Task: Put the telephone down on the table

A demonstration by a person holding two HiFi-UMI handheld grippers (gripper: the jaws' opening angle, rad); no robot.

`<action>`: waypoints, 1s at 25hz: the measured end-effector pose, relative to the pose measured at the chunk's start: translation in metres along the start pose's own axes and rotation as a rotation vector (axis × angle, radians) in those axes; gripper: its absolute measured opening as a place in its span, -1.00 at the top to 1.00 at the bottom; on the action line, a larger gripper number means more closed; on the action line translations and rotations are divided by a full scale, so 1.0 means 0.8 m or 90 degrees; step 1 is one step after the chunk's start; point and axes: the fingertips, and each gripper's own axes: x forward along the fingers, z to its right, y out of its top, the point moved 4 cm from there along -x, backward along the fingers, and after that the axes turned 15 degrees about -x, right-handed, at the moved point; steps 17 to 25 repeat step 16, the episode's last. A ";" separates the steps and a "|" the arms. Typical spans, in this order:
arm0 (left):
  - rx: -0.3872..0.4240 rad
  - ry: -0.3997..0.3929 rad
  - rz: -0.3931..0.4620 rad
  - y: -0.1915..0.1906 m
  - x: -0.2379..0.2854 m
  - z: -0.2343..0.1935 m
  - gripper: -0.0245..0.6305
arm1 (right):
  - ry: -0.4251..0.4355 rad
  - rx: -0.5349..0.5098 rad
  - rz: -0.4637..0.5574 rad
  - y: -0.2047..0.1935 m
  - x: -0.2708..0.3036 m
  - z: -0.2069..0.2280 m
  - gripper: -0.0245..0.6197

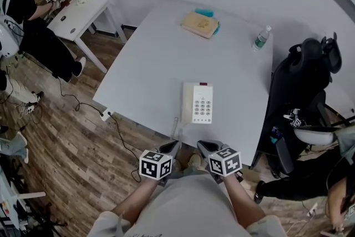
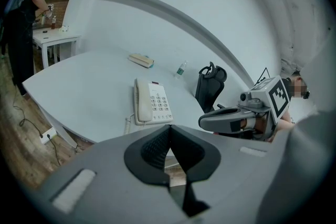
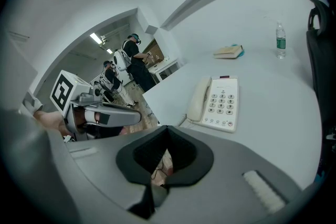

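A cream push-button telephone (image 1: 197,102) lies flat on the white table (image 1: 150,64) near its front edge, handset on its cradle at the left; it also shows in the left gripper view (image 2: 151,103) and the right gripper view (image 3: 216,103). Both grippers hover side by side just off the table's front edge, short of the phone and apart from it. My left gripper (image 1: 172,146) (image 2: 169,129) is shut with nothing in it. My right gripper (image 1: 203,145) (image 3: 167,131) is shut and empty too. A coiled cord (image 2: 127,125) hangs at the phone's near left.
At the table's far side lie a tan book (image 1: 201,23) and a water bottle (image 1: 262,38). A black office chair (image 1: 302,80) stands at the right. A small white table (image 1: 77,16) and a person (image 1: 28,14) are at the far left; cables and a power strip (image 1: 105,115) lie on the wooden floor.
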 end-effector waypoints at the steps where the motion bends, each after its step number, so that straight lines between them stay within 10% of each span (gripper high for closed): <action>1: -0.001 0.000 0.000 -0.001 0.000 0.000 0.87 | 0.000 0.001 0.001 -0.001 0.000 0.001 0.91; 25: 0.009 -0.003 -0.011 -0.002 0.010 0.008 0.87 | 0.005 -0.009 0.009 0.000 -0.003 0.006 0.91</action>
